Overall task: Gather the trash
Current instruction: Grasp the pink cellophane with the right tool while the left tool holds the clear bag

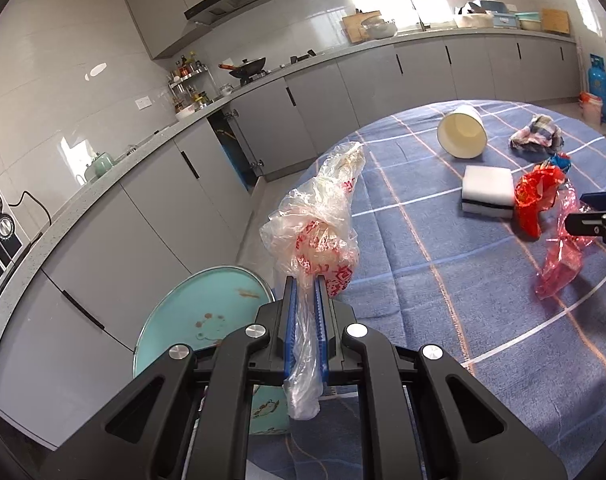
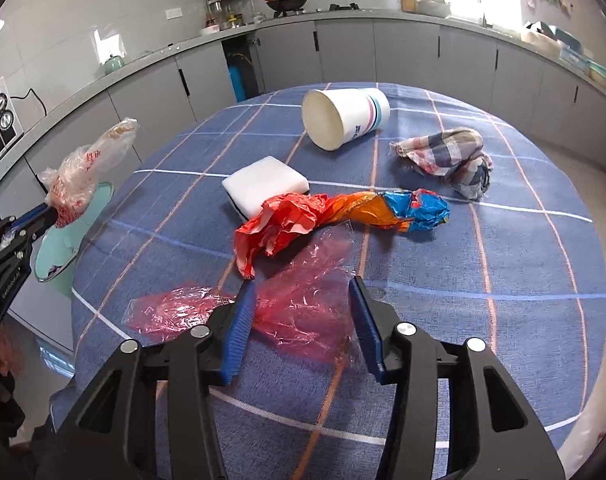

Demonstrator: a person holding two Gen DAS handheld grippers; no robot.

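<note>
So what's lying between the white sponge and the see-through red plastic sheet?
A crumpled red, orange and blue wrapper lies between the white sponge and the red plastic sheet, overlapping the sponge's near edge. The right wrist view shows it best.

We see a thin, crinkled clear plastic bag (image 1: 323, 232), glossy red film (image 2: 303, 304), a smooth paper cup (image 2: 343, 118), a matt foam sponge (image 2: 265, 184), and woven cloth (image 2: 503, 280) over the worktop.
</note>
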